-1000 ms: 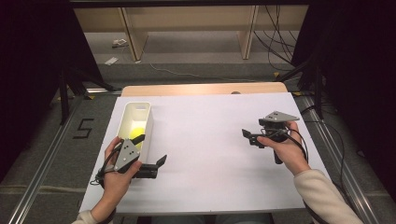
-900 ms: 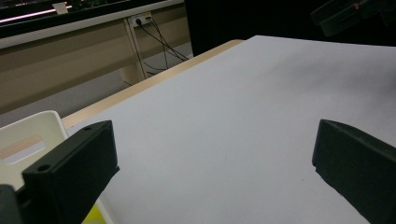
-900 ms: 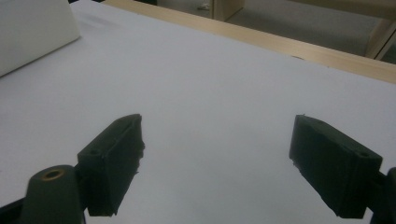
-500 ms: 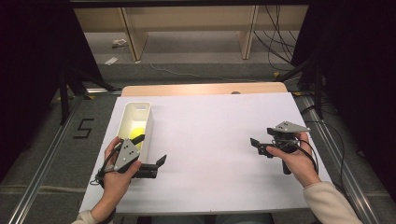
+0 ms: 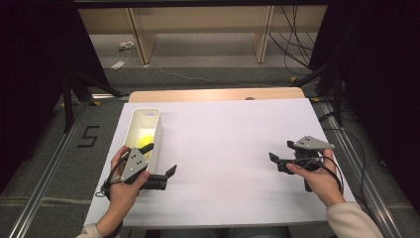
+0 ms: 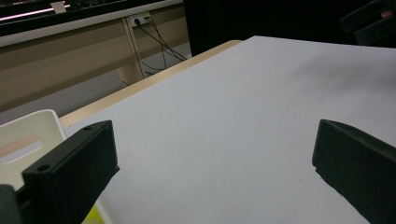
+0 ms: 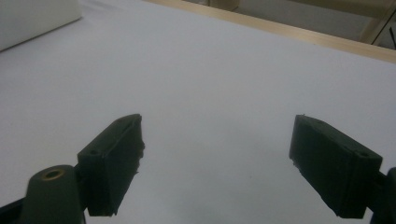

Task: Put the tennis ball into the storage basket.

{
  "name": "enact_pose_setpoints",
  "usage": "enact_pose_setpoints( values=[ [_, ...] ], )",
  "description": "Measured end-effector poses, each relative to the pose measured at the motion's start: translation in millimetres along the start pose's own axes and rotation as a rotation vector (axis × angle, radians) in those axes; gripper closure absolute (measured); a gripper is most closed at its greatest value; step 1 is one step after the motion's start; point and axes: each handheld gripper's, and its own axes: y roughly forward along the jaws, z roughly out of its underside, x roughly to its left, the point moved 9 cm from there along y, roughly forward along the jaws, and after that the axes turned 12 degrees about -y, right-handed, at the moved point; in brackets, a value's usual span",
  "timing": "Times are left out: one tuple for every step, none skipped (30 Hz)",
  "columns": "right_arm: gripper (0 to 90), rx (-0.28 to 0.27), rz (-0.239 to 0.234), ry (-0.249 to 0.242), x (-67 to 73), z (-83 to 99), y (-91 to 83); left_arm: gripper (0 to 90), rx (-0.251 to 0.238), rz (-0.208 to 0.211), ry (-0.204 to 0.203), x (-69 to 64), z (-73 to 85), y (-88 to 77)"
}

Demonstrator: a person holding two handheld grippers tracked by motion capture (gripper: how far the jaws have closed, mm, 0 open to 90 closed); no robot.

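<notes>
Right now your left gripper [image 5: 161, 167] sits just beside the white bin [image 5: 143, 130], at the near end of its right-hand wall, with your hand wrapped around the body. Its jaws stand wide apart with nothing between them; the left gripper view looks across bare white bench [image 6: 243, 116] between the two black jaws, and a corner of the bin [image 6: 32, 135] shows at the left edge of that view. A yellow thing [image 5: 145, 146] lies inside the bin, near its near end, close to your left gripper but not touched by it; what it is cannot be made out.

Your right gripper [image 5: 280, 157] is well apart from the bin, out toward the far right side of the bench [image 5: 223, 129], pointing back toward the bin. Its jaws are also spread, empty, with plain white surface between them in the right gripper view [image 7: 215, 154]. Part of the bin [image 7: 37, 18] appears at the top left corner of that view, far off.
</notes>
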Motion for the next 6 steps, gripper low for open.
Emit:
enact_pose_setpoints(
  values=[
    [18.2,-0.001,0.000,0.001,0.4,-0.2,0.1,0.0,0.000,0.000,0.001,-0.3,0.0,0.0],
    [18.2,-0.003,0.001,0.000,0.7,-0.5,0.2,0.0,-0.001,0.001,0.002,-0.7,-0.1,0.0],
    [18.2,-0.003,0.004,-0.004,0.9,-0.6,0.4,0.0,0.000,0.001,0.003,-0.9,-0.1,-0.2],
    [18.2,-0.003,0.005,-0.008,1.0,-0.5,0.8,0.0,-0.001,0.001,0.004,-1.0,-0.2,-0.2],
    [18.1,-0.003,0.001,-0.007,1.7,-0.2,1.0,0.0,-0.001,0.000,0.006,-1.0,-0.3,-0.2],
    [18.1,-0.001,0.001,-0.006,1.9,0.0,1.0,0.0,-0.003,0.002,0.005,-1.2,-0.5,-0.2]
  ],
)
